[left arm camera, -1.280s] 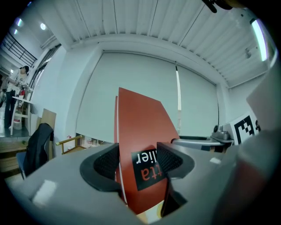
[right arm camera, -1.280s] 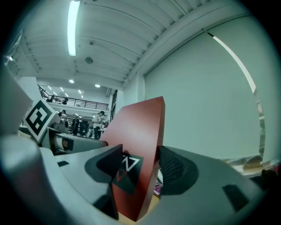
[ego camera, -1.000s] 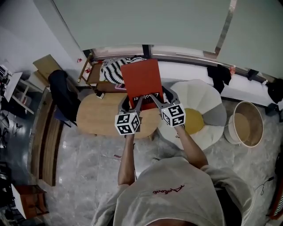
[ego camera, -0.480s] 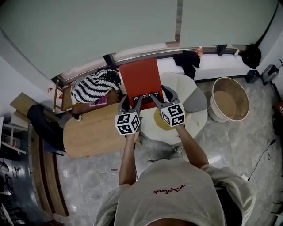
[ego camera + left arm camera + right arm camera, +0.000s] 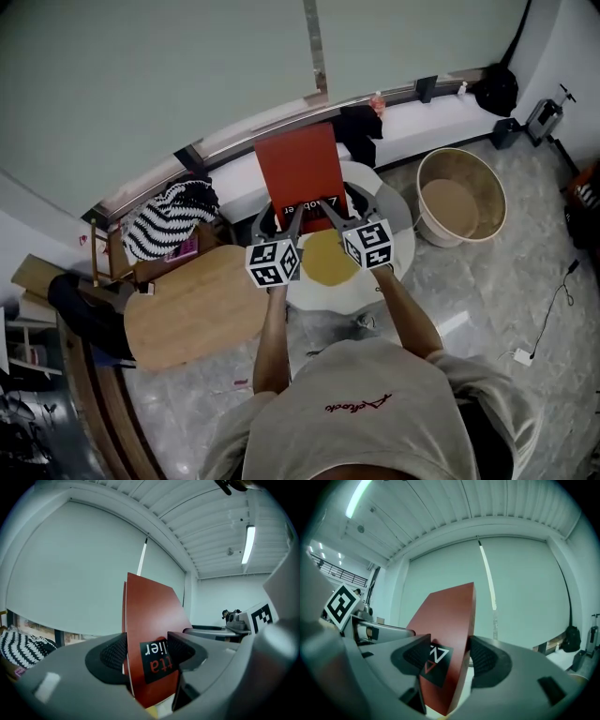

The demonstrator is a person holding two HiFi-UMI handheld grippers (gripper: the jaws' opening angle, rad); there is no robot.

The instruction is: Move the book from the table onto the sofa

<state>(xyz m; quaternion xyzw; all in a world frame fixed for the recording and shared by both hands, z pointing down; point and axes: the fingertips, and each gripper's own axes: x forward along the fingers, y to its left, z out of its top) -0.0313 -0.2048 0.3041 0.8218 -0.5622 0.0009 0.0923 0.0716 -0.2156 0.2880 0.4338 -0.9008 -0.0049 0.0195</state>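
A red book [image 5: 300,172] with a black label is held upright in the air in front of me, both grippers clamped on its near edge. My left gripper [image 5: 284,221] grips its left lower corner and my right gripper [image 5: 335,212] its right lower corner. Seen from the left gripper view, the book [image 5: 151,630] stands between the black pads of the left gripper [image 5: 147,652]. The right gripper view shows the book [image 5: 451,613] pinched the same way by the right gripper [image 5: 449,657]. Below the book lies a white flower-shaped seat [image 5: 389,246] with a yellow centre. The oval wooden table [image 5: 192,305] is at lower left.
A black-and-white striped cushion [image 5: 167,216] rests on a wooden rack behind the table. A big round tub [image 5: 459,195] stands on the marble floor to the right. Dark clothing [image 5: 359,129] hangs over the white window ledge. A dark chair [image 5: 82,314] is at the far left.
My view has swung to the right: the table and striped cushion slid to the left, the flower seat came under the grippers. Both grippers keep hold of the book.
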